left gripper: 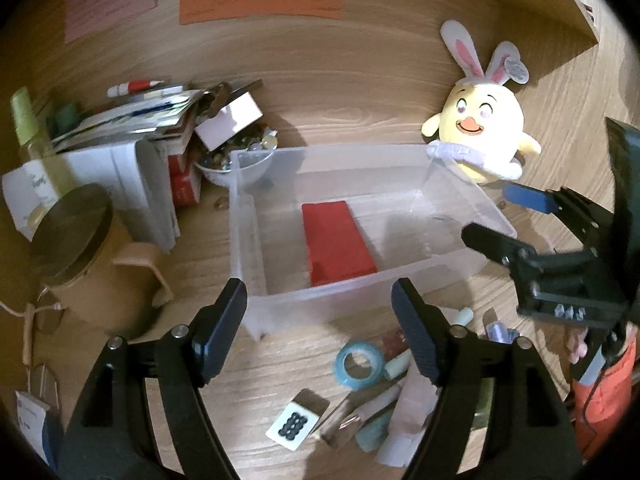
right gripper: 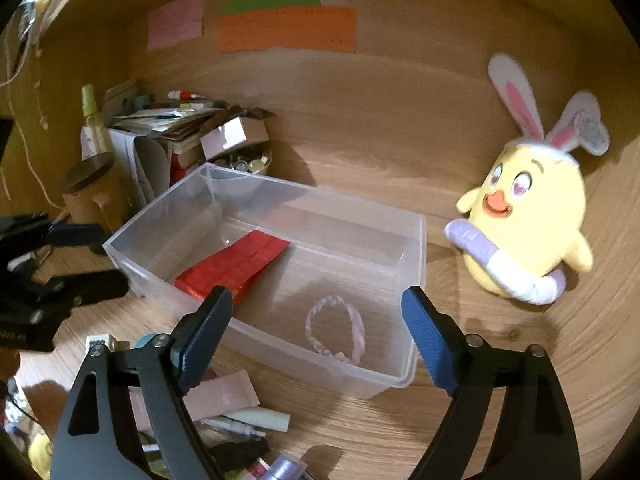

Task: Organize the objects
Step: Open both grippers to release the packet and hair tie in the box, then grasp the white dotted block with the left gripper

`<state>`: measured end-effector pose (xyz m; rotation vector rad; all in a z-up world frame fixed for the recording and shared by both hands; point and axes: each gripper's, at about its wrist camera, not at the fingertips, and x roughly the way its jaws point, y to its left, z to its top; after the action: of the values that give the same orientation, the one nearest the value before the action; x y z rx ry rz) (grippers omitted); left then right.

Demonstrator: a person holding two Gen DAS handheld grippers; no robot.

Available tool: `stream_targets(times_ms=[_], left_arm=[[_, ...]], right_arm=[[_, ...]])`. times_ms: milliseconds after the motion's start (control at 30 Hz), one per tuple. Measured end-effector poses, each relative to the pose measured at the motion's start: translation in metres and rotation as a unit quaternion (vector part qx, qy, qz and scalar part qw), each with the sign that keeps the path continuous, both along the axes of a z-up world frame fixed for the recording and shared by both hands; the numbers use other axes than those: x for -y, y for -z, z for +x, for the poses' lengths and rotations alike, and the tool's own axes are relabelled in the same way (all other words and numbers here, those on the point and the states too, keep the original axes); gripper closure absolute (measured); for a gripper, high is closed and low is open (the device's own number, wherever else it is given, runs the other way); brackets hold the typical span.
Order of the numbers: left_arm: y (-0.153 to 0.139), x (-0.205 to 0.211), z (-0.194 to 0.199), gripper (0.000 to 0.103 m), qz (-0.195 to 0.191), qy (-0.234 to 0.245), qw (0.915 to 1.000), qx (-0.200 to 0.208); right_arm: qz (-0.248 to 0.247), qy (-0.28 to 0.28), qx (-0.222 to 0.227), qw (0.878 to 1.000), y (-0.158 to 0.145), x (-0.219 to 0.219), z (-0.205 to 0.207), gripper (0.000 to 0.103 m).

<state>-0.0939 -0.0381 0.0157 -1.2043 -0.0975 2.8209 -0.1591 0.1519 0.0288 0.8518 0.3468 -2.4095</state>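
Observation:
A clear plastic bin (left gripper: 260, 184) (right gripper: 412, 248) stands on the wooden desk. A red packet (left gripper: 336, 240) (right gripper: 236, 262) lies inside it, and a pink braided hair tie (right gripper: 336, 330) lies near its front right corner. My left gripper (left gripper: 320, 328) is open and empty, just in front of the bin. My right gripper (right gripper: 316, 332) is open and empty above the bin's near edge; it also shows in the left wrist view (left gripper: 500, 216) at the bin's right. Loose items lie in front of the bin: a blue tape roll (left gripper: 358, 364), a mahjong tile (left gripper: 298, 420), sachets (right gripper: 224, 396) and tubes.
A yellow chick plush (left gripper: 480, 132) (right gripper: 528, 232) with rabbit ears sits right of the bin. At the left are stacked papers and boxes (left gripper: 132, 152), a bowl of small trinkets (left gripper: 236, 160), a lidded tan mug (left gripper: 80, 248) and a bottle (left gripper: 28, 128). Coloured notes (left gripper: 260, 0) hang on the back wall.

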Motion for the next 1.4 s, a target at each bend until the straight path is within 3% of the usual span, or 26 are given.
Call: stream_targets(times_ms=[367,767,933,1100,1267,1333,1400], left_arm=[[0.016,0.017,0.030,0.022,-0.003,-0.015,0.9998,0.009],[0.062,0.027,0.058,0.022,-0.012,-0.034,0.9979,0.054],[0.072,0.031,0.065,0.034,-0.004,-0.033,0.9971,0.069],[0.074,0.029,0.063,0.037,-0.012,-0.032,0.9973,0.065],[0.078,0.029,0.056,0.051,-0.017,-0.041,0.9963,0.073],[0.078,0.028,0.055,0.056,-0.024,-0.047,0.9961,0.071],[0.077,0.028,0.055,0.060,-0.021,-0.047,0.9962,0.070]], right_arm=[[-0.020,0.031,0.024,0.999,0.013,-0.036,0.016,0.018],[-0.006,0.089,0.076,0.993,0.049,-0.089,0.048,0.018],[-0.001,0.094,0.102,0.990,0.064,-0.101,0.061,0.018],[0.019,0.078,0.120,0.989,0.078,-0.099,0.070,0.018],[0.023,0.072,0.113,0.991,0.083,-0.092,0.075,0.018],[0.021,0.072,0.108,0.991,0.084,-0.091,0.074,0.021],[0.020,0.070,0.104,0.992,0.084,-0.089,0.073,0.030]])
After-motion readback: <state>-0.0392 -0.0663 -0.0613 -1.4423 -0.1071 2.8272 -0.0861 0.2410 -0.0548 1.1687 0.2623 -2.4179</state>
